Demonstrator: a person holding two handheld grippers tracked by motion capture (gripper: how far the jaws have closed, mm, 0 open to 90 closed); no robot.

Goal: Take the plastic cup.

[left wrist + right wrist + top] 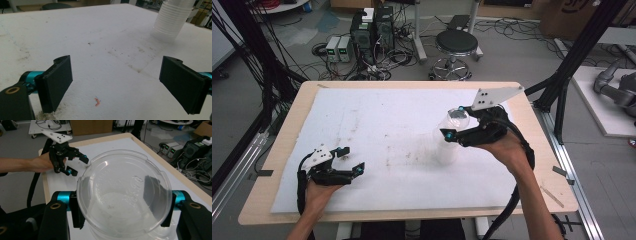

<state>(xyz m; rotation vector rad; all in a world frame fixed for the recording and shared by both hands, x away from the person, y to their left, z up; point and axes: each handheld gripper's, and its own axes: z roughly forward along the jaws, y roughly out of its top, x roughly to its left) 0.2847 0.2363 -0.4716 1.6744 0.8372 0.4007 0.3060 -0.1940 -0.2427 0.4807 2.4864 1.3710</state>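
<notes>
My right gripper is shut on a clear plastic cup, its jaws pressing the cup's wall from both sides. In the right gripper view the cup faces the camera with its round opening, right between the jaws of this gripper. It is tilted just above a stack of clear cups standing on the white sheet; the stack rises at the far right of the left gripper view. My left gripper rests low at the sheet's front left, open and holding nothing, also seen from across the table.
A white foam sheet with dirt specks covers a wooden table. A tiny red scrap lies between the left jaws. Beyond the far edge are a black stool, electronics boxes and cables; black frame posts stand at the right.
</notes>
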